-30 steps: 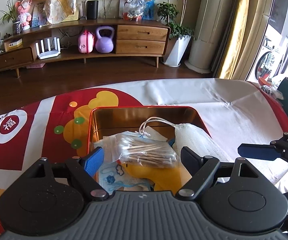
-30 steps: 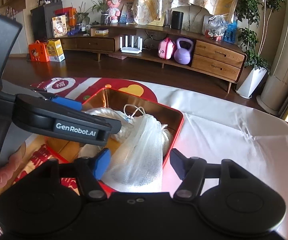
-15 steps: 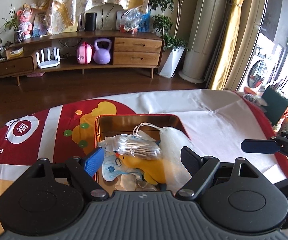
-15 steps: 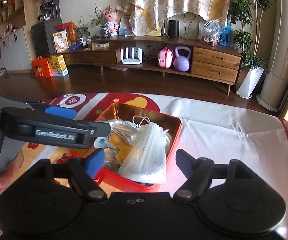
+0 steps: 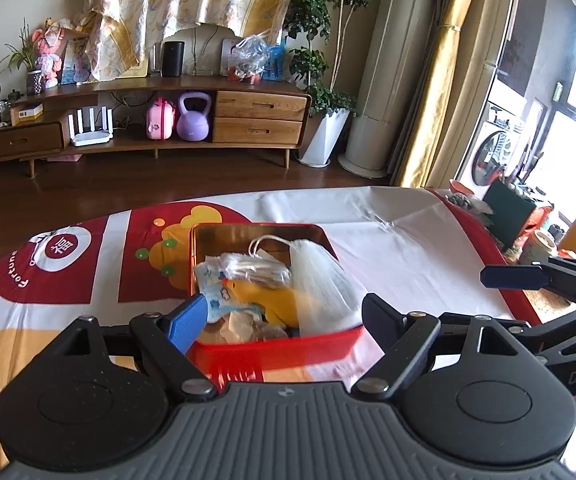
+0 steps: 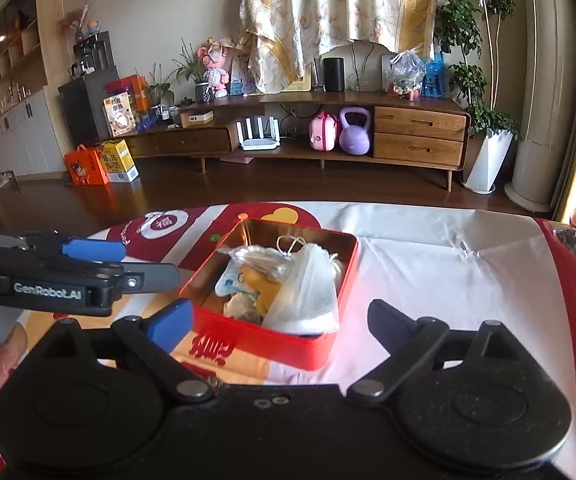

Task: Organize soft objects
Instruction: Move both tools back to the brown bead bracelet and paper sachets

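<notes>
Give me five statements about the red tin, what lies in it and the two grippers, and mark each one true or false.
1. The red tin stands on the tablecloth with no lid on it. True.
2. The white mesh bag lies on the cloth outside the tin. False: it lies inside the tin, against the right-hand side as the left wrist view shows it.
3. The right gripper is clamped on the mesh bag. False: its jaws are opening and nothing is between them.
4. A yellow soft item lies in the tin beside the mesh bag. True.
5. The left gripper holds the clear packet. False: its jaws stand apart and empty; the packet lies in the tin.
</notes>
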`<action>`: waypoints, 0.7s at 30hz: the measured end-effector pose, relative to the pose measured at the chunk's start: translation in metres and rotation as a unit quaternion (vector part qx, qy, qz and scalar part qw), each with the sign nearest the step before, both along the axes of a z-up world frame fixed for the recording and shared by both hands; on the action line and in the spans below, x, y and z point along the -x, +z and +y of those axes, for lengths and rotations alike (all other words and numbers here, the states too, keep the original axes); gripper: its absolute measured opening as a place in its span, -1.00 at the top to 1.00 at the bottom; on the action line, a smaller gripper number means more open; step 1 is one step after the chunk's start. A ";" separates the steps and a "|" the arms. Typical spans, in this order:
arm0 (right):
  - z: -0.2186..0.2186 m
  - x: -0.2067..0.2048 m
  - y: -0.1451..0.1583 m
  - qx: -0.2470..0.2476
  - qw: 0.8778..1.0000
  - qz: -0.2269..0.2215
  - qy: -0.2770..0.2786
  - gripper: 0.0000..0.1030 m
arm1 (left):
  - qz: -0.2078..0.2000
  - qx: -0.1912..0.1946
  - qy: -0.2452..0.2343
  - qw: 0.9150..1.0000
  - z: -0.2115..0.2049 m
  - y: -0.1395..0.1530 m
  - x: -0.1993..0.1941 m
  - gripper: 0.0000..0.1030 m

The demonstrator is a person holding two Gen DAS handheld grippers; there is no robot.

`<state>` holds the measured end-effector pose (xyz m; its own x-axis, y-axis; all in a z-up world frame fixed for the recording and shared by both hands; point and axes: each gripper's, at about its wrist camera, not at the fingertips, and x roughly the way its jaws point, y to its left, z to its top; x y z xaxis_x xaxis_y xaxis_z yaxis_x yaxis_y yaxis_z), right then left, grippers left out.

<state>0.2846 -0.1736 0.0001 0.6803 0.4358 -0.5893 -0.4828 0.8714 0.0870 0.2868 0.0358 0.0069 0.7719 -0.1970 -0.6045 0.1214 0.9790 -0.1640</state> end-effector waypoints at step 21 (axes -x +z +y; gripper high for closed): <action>-0.004 0.073 -0.024 0.009 1.000 -0.004 0.027 -0.99 | -0.011 0.011 0.011 1.000 -0.001 -0.019 0.082 -1.00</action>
